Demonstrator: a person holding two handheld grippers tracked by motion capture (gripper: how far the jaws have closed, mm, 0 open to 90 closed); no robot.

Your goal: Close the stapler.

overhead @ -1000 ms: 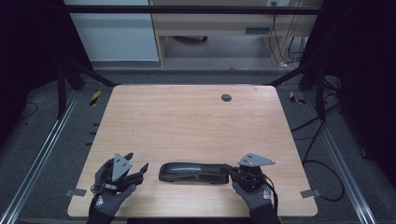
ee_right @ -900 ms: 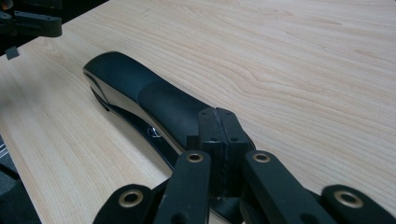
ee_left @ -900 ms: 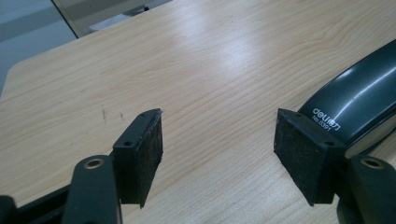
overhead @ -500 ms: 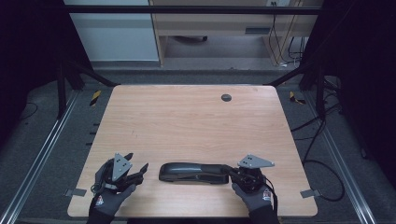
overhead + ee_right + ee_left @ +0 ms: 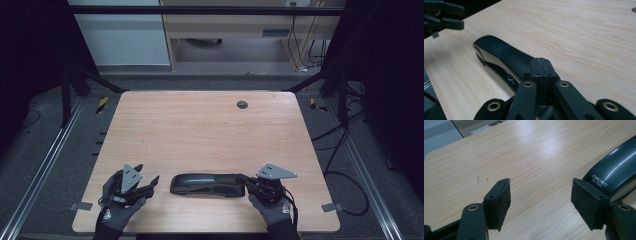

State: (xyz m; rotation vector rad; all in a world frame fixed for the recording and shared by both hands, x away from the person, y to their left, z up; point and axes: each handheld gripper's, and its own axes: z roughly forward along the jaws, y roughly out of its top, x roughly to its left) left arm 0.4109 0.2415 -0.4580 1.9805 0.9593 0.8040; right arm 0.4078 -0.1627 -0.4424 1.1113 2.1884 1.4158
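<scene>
A long black stapler (image 5: 207,184) lies lengthwise near the front edge of the wooden table (image 5: 200,130). My left gripper (image 5: 147,175) rests just off its left end, open, with bare wood between the pads. In the left gripper view the stapler's rounded end (image 5: 616,167), with white lettering, sits behind the right pad of my left gripper (image 5: 540,195). My right gripper (image 5: 245,179) is at the stapler's right end. In the right gripper view my right gripper (image 5: 541,65) has its pads pressed flat together with nothing between them, right over the near end of the stapler (image 5: 504,55). Whether they touch it I cannot tell.
A small dark round grommet (image 5: 242,104) sits in the tabletop near the far edge. Metal frame rails run along both sides of the table, and cables lie on the floor at the right. A desk stands beyond the far edge. Gloved hands hold both grippers.
</scene>
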